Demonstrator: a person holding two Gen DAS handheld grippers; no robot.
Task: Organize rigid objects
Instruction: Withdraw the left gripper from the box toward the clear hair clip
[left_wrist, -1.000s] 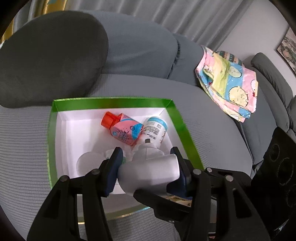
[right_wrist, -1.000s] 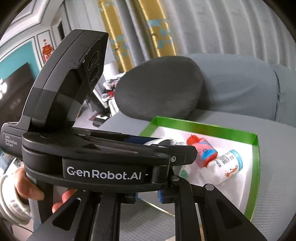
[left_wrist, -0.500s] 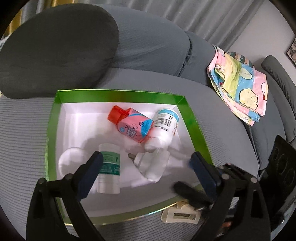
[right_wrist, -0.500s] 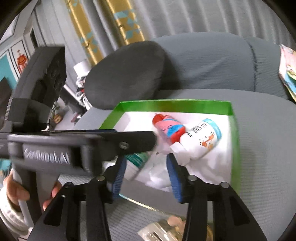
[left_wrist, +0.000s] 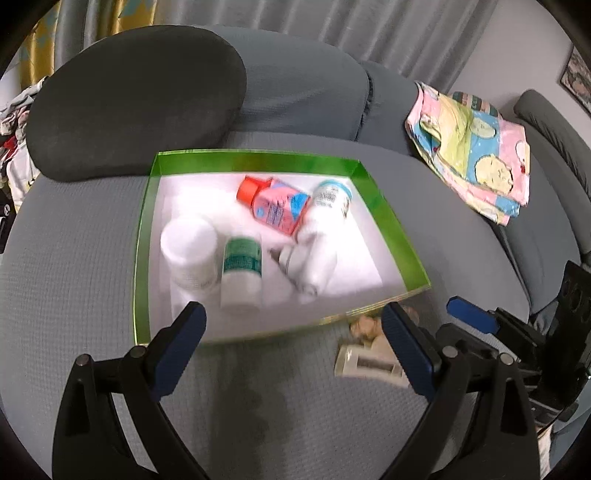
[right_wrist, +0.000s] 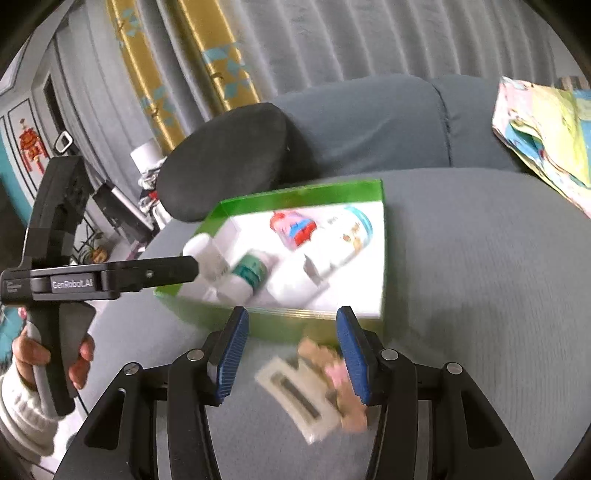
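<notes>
Just outside the green box's (right_wrist: 317, 325) near wall, beige clip (right_wrist: 299, 398) lies diagonally between the half-spread, empty right gripper (right_wrist: 293, 354), nearer than the wide-spread left gripper (left_wrist: 295, 343)

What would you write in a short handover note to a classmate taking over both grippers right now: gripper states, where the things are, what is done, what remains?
Left gripper: open, empty, over the sofa seat just in front of the box.
Right gripper: jaws have just been opening; the cream packet lies between them, not pinched.
Done: five containers are in the box: pink bottle, blue-capped bottle, white bottle, green-labelled bottle, white jar.
Left: the packet, lying on the seat outside the box, probably goes in next.
</notes>
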